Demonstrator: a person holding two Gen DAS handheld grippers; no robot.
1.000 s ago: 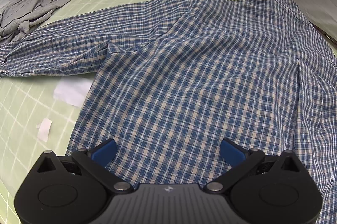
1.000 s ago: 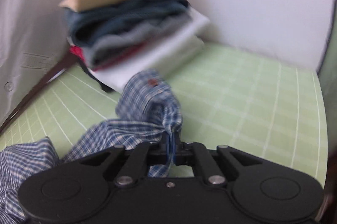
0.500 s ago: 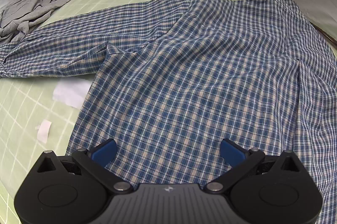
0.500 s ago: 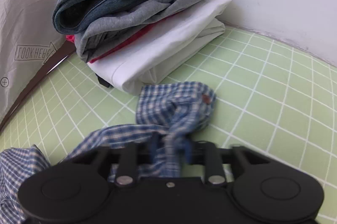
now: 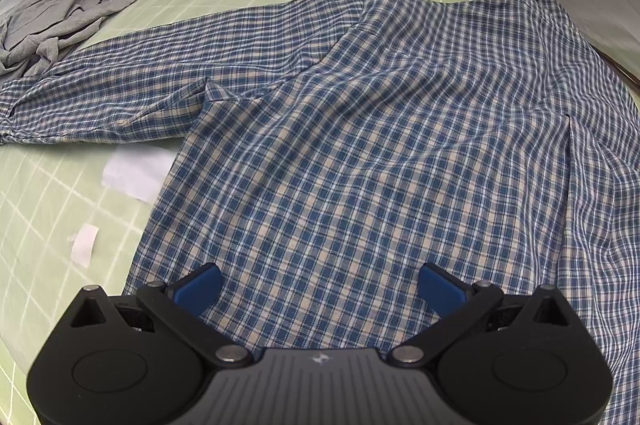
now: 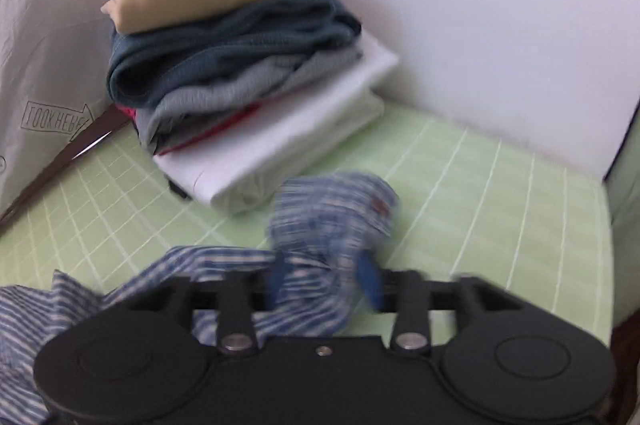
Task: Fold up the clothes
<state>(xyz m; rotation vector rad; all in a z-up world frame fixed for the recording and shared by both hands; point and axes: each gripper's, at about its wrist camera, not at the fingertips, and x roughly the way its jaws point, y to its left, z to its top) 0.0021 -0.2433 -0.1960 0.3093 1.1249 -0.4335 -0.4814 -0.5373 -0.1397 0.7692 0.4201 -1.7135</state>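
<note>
Since a second ago our right gripper [image 6: 324,279] has let the sleeve cuff [image 6: 336,213] go; its jaws are opening, cuff loose between them. Ahead we count one stack of folded clothes [image 6: 240,73]. Our left gripper [image 5: 320,289] hangs wide over one plaid shirt [image 5: 360,145], with one grey garment [image 5: 68,13] beyond-left.

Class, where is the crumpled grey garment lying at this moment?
In the left wrist view, the grey garment lies at the upper left on the green grid mat, beside the plaid shirt sleeve's end, below the white backdrop.
</note>
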